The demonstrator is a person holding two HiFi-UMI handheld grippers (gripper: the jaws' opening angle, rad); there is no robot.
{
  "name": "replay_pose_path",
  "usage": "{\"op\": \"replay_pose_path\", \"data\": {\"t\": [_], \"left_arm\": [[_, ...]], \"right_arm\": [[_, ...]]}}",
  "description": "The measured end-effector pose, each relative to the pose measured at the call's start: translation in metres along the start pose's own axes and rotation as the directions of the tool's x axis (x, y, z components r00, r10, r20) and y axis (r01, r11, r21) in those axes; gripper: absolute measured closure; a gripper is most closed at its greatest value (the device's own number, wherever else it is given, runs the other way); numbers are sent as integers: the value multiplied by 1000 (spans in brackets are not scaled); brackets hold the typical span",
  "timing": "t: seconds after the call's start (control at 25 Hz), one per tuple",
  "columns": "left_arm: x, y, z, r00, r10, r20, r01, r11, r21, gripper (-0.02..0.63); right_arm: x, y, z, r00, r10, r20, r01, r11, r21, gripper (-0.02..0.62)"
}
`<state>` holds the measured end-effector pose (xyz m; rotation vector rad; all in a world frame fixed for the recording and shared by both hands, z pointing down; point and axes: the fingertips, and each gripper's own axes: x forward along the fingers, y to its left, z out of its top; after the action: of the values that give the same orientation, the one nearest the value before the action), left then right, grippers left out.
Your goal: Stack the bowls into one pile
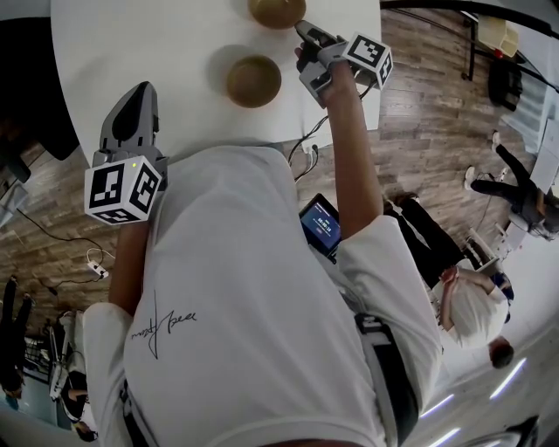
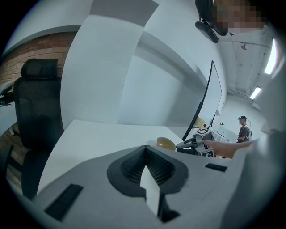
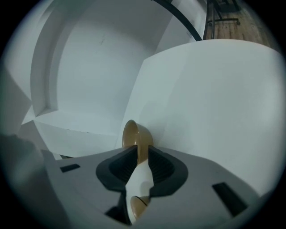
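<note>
Bright even light, soft shadows beside the bowl (image 1: 253,80), fisheye-bent edges, dark corners.

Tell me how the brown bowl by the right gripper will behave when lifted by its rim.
The far bowl looks rigid and thin-walled, so probably light; a rim pinch should lift it without flexing. Its smooth surface may let it slip or swing in the grip. Rounded underneath, on the smooth white table, a nudge would likely slide or tip it.

Two bowls (image 1: 254,80) (image 1: 277,10), two grippers (image 1: 140,89) (image 1: 303,29), one table (image 1: 148,44).
</note>
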<state>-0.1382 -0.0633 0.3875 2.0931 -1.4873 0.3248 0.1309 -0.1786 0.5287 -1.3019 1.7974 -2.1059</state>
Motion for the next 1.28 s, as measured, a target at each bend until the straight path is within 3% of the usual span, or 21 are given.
{"op": "replay_pose_path", "data": {"t": [0.76,1.28], "left_arm": [[2,6,-1,1000,1,-13,-1,1000,-9,600],[-1,8,-2,1000,-8,0,8,1000,-24,600]], "right_arm": [[11,0,-3,999,41,-7,-40,993,109,558],[0,0,-7,999,39,6,-39,995,95,565]]}}
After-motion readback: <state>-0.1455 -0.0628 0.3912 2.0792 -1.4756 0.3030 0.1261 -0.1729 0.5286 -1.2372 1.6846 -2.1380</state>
